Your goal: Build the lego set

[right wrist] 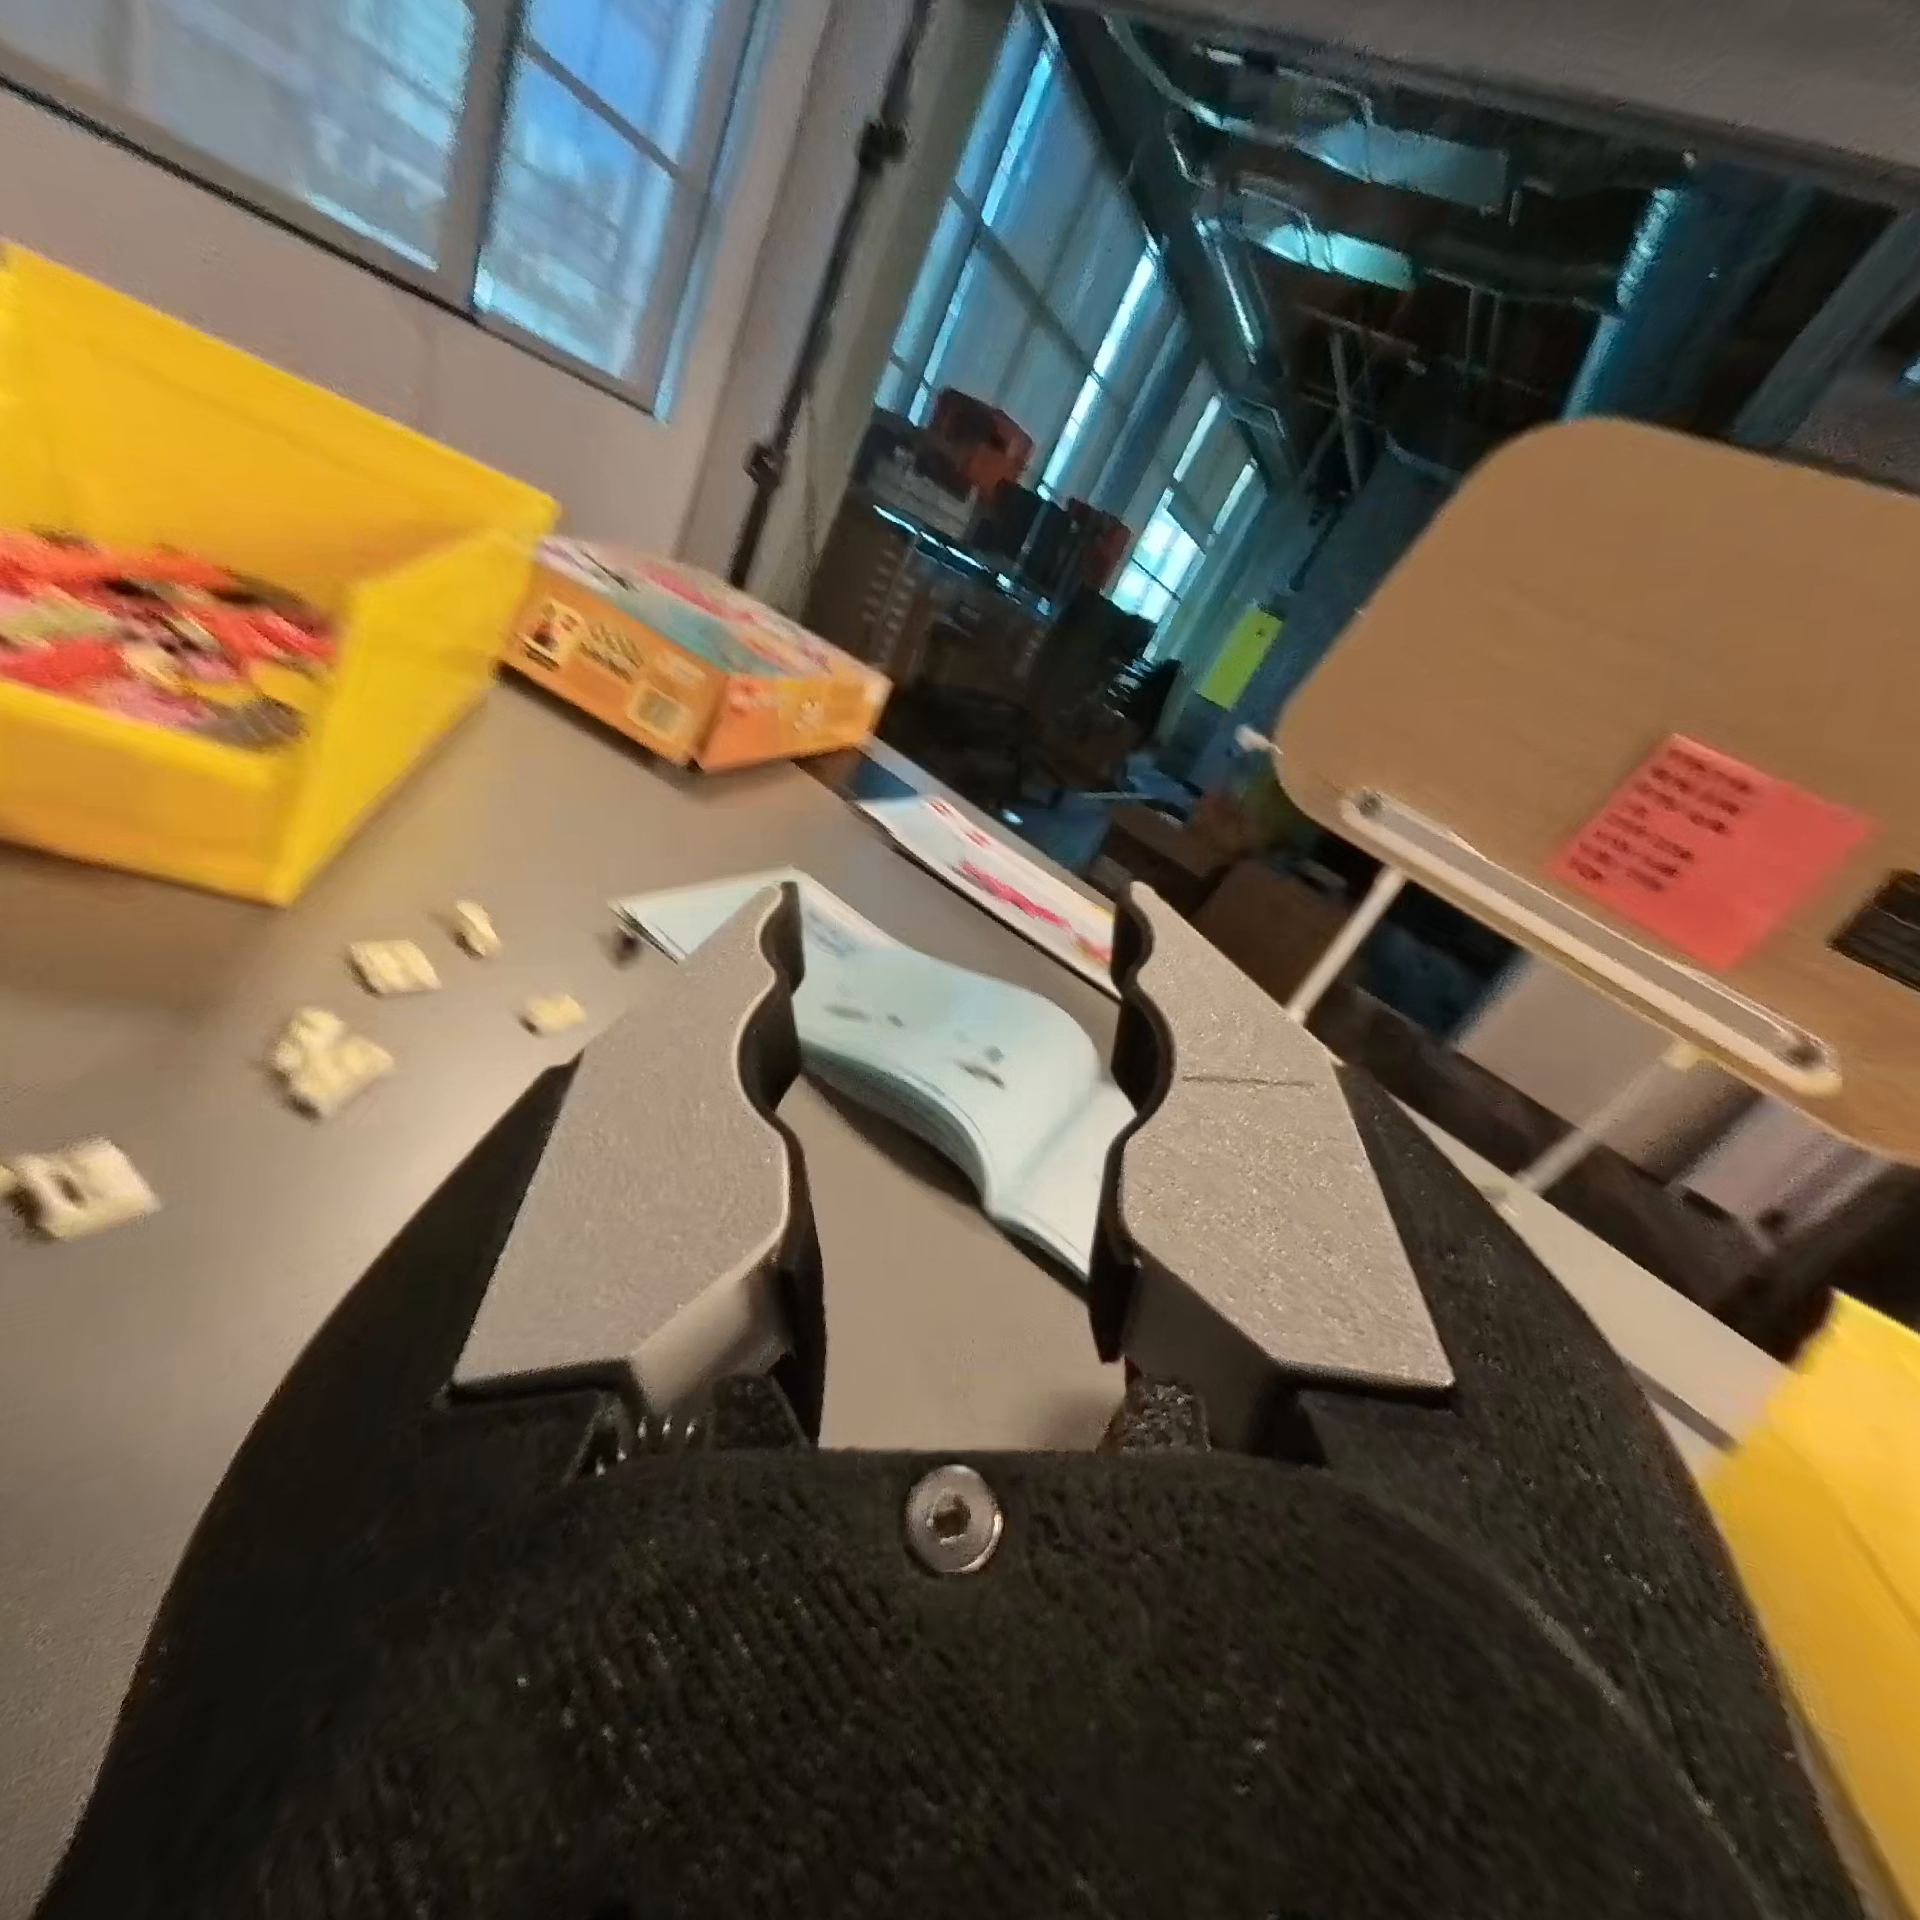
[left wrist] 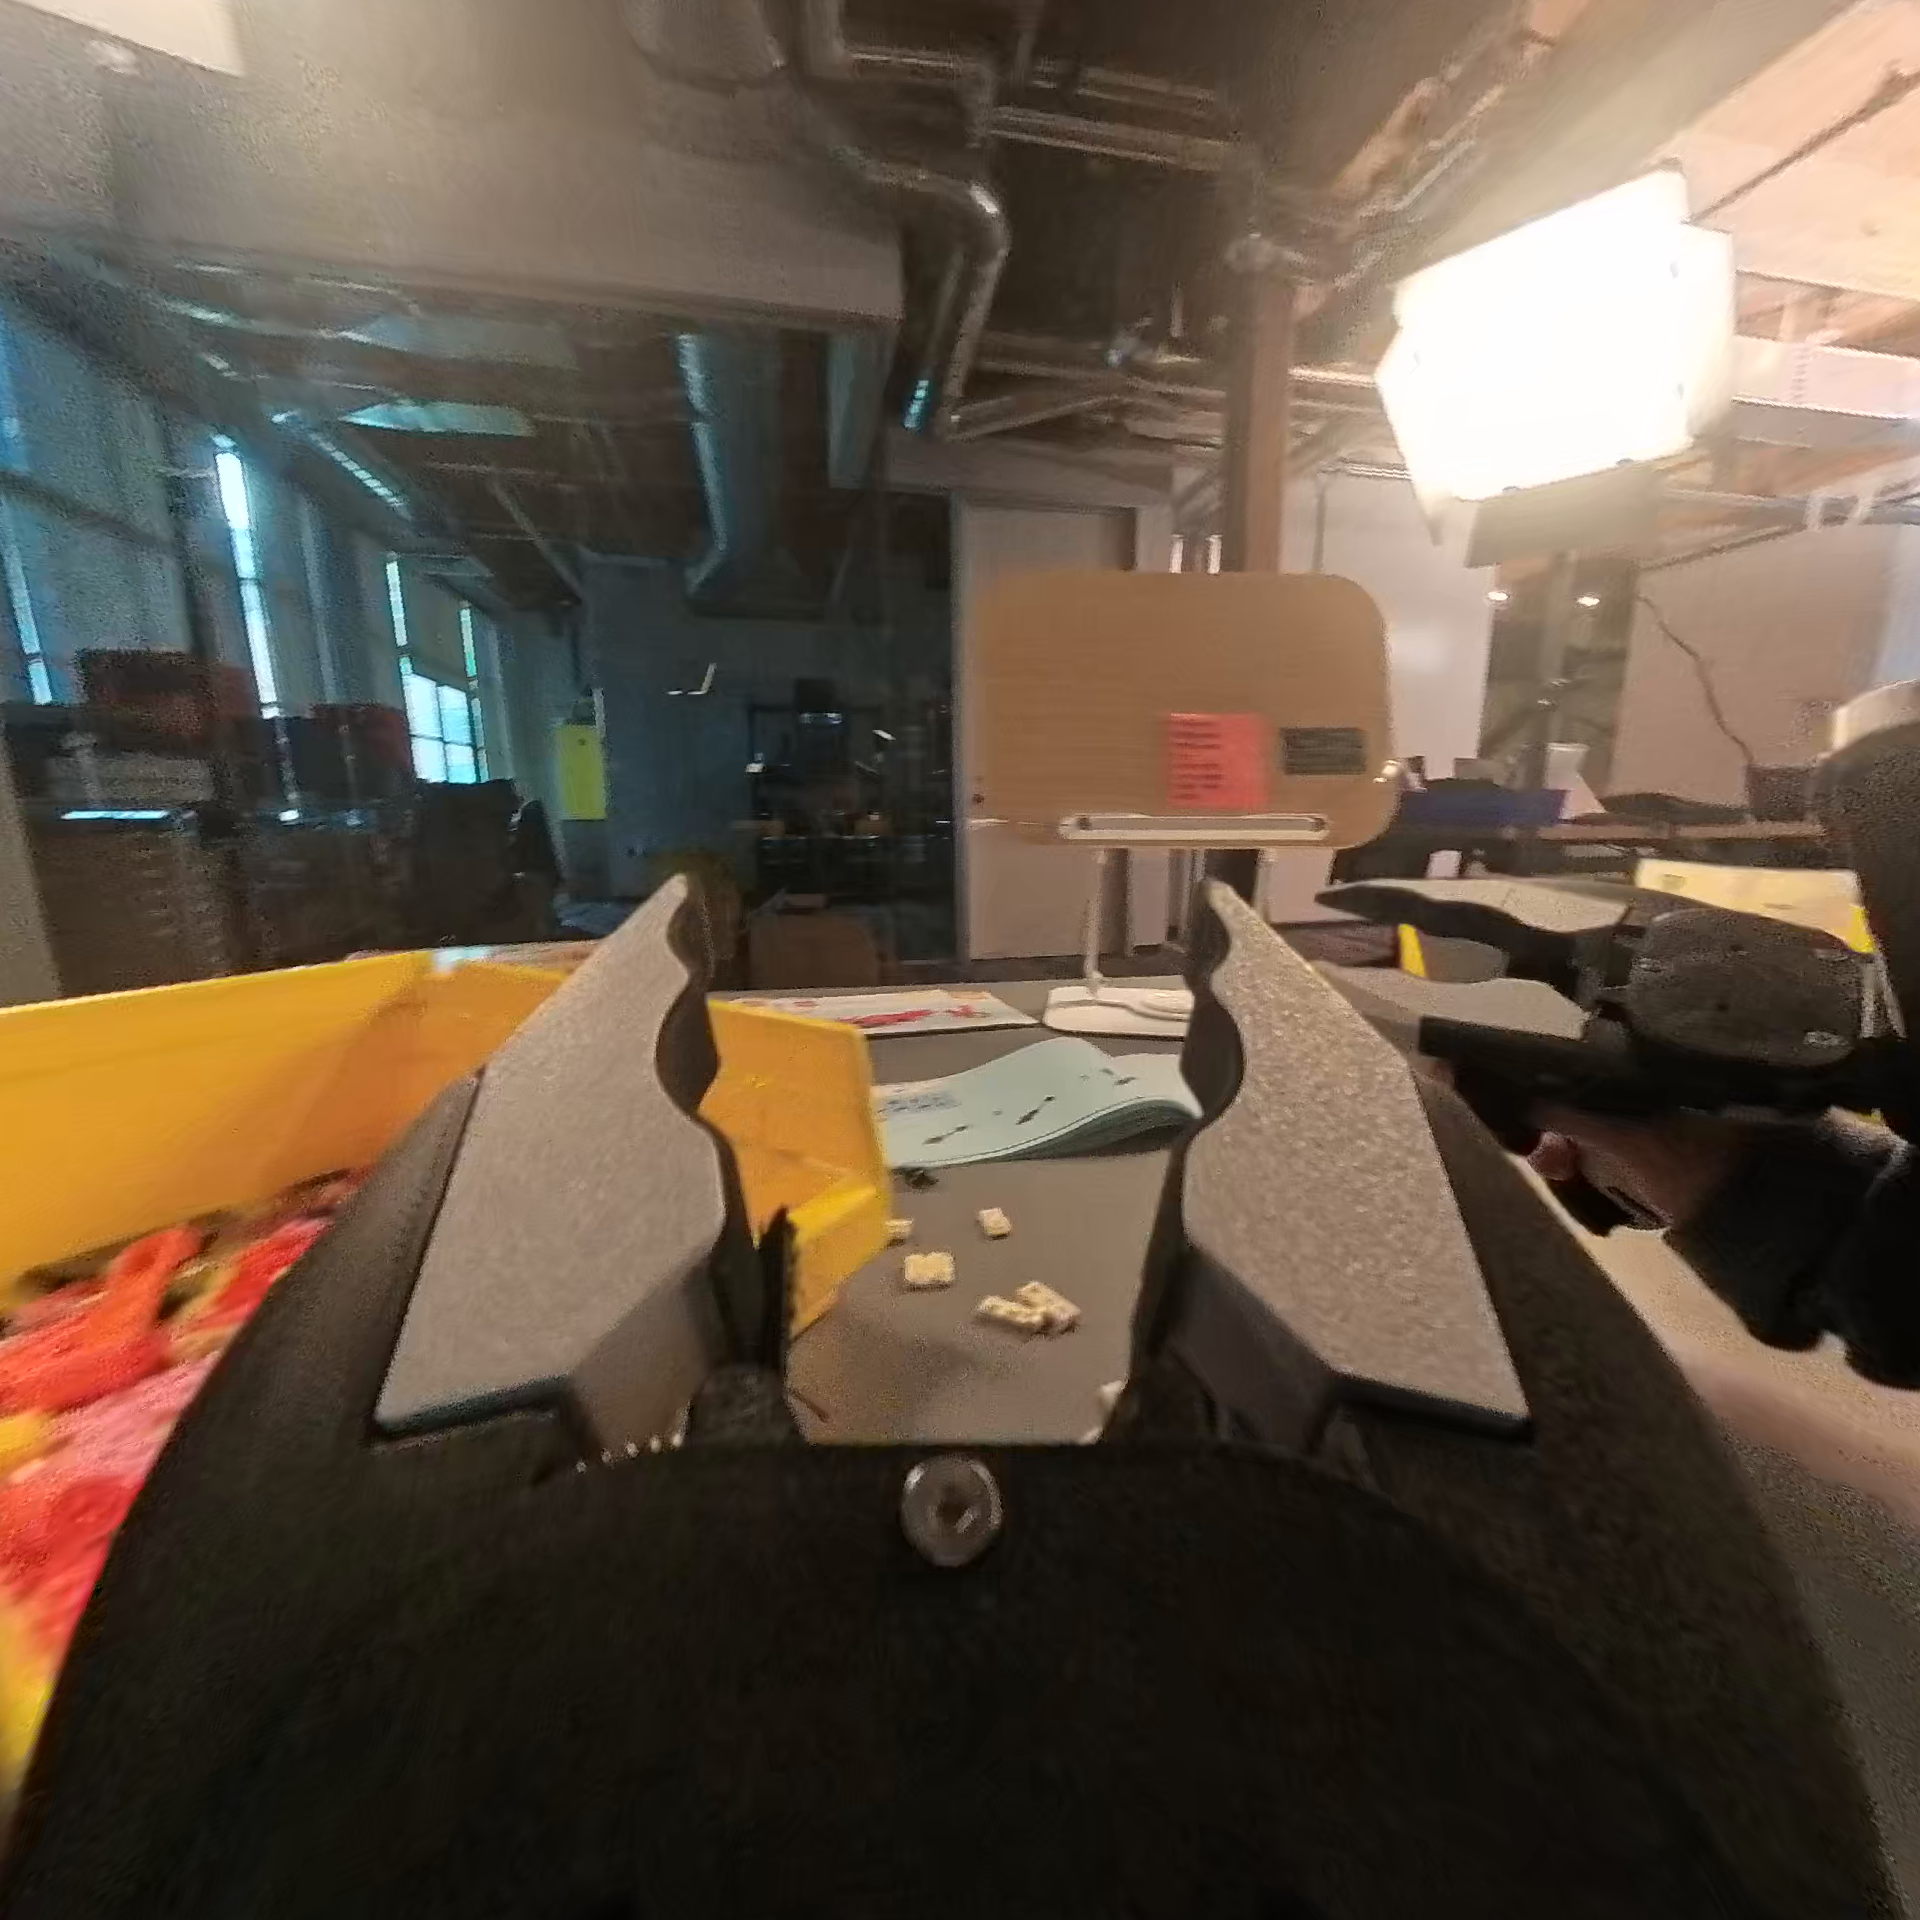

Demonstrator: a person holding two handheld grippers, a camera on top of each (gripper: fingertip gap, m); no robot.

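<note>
L gripper (left wrist: 951, 914) is held wide open w/ nothing gripped, above a grey table (left wrist: 1039, 1382). R gripper (right wrist: 956, 914) is also spread, bare, aimed over an open pale-blue booklet (right wrist: 935, 1049). Small cream bricks (right wrist: 322, 1060) are scattered nearby. A yellow bin (right wrist: 395, 665) of red pieces sits at left, an orange box (right wrist: 707, 675) behind it. A wooden board on a stand (right wrist: 1558, 644) is seen at right.

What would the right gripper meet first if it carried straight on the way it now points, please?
Probably the open pale-blue booklet lying on the grey table. The right gripper is open and empty, and the booklet shows straight ahead between its fingers. Depth is unclear, so it might pass just above the pages.
</note>
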